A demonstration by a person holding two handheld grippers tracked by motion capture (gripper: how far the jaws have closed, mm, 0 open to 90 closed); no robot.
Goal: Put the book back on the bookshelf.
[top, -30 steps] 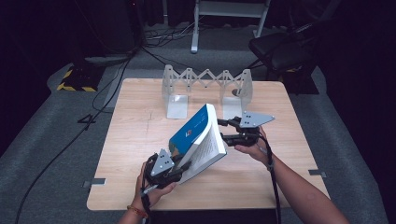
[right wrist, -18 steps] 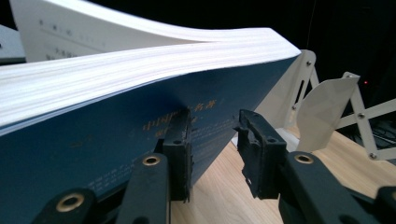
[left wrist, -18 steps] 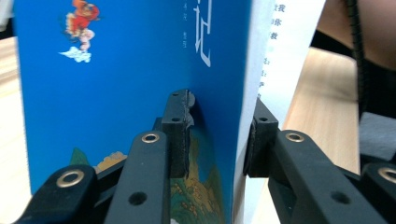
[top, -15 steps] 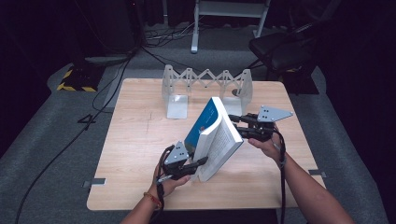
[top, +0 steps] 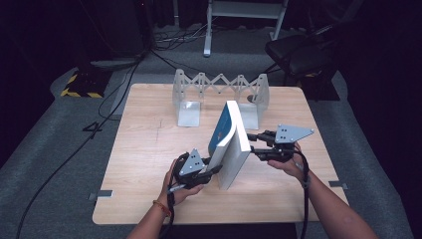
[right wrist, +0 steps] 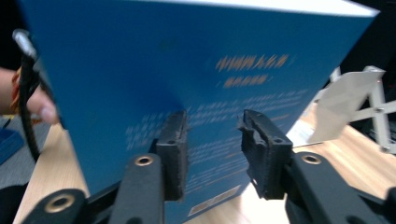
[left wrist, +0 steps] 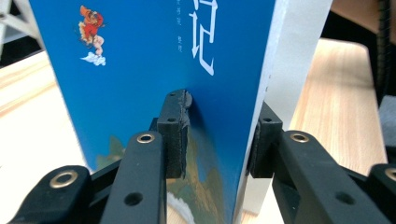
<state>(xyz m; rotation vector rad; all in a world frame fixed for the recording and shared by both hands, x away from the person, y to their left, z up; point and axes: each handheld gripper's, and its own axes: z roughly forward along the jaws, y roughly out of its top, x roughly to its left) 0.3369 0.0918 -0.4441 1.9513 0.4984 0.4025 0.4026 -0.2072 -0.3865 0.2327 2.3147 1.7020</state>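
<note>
A thick book point(top: 233, 142) with a blue cover point(left wrist: 154, 56) and white page edges stands upright on its end near the middle of the wooden table point(top: 149, 149). My left gripper point(top: 213, 172) is shut on the book's lower near corner, one pad on the front cover and the other on the back point(left wrist: 218, 108). From the right, my right gripper point(top: 252, 143) points at the back cover point(right wrist: 187, 70). Its jaws are open point(right wrist: 215, 121), with their tips at or very near the cover and nothing between them.
A metal expanding bookend rack point(top: 219, 89) stands at the table's far side just behind the book, its right plate point(right wrist: 348, 105) close by. Beyond the table are a dark chair point(top: 298, 55), floor cables and a yellow-black striped block point(top: 79, 84).
The book has swung from a leftward lean to upright and shifted slightly right. Both grippers moved with it, the left holding the lower corner and the right staying at the back cover.
</note>
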